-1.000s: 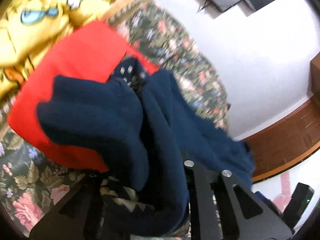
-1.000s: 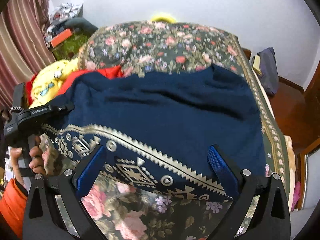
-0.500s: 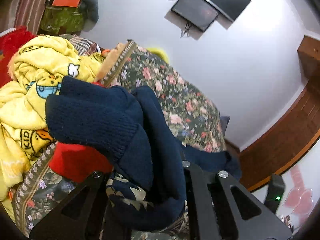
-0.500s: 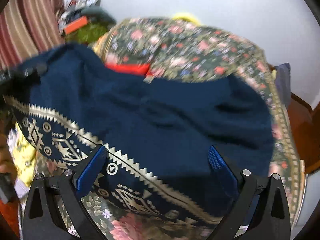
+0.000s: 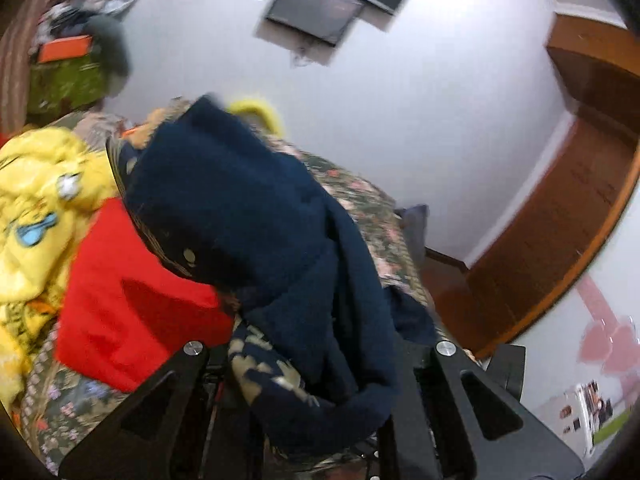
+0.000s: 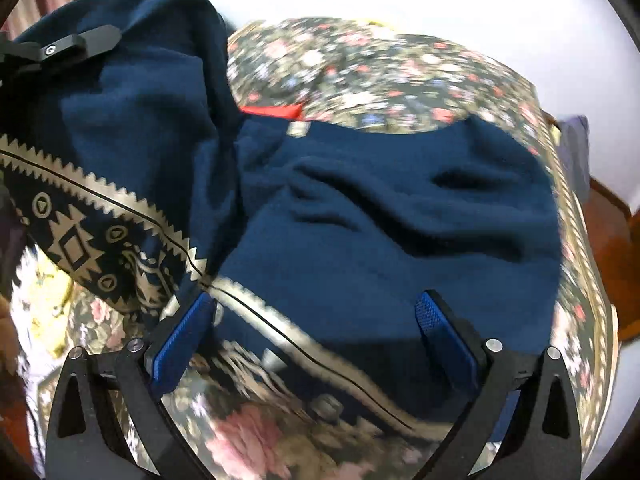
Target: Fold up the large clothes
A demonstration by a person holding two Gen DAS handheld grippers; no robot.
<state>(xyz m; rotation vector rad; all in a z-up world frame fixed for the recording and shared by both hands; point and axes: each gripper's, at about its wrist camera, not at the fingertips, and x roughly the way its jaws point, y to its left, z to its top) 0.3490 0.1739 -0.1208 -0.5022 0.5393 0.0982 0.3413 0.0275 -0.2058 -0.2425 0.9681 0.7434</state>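
A large navy sweater [image 6: 392, 216] with a gold patterned hem band lies across the floral bed [image 6: 392, 72]. My left gripper [image 5: 312, 376] is shut on the sweater's left hem corner [image 5: 256, 248] and holds it lifted; the cloth drapes over the fingers. In the right wrist view the left gripper [image 6: 76, 46] shows at the upper left with the raised corner hanging from it. My right gripper [image 6: 316, 336] is open, its blue pads [image 6: 180, 344] hovering over the hem band near the front edge, holding nothing.
A red garment [image 5: 132, 304] and a yellow cartoon blanket [image 5: 36, 208] lie on the bed's left side. A white wall with a mounted TV [image 5: 320, 8] is behind. A wooden door frame [image 5: 560, 240] and floor are to the right.
My left gripper has lifted the sweater's left corner higher and carried it up over the garment. The right gripper stays open above the hem.
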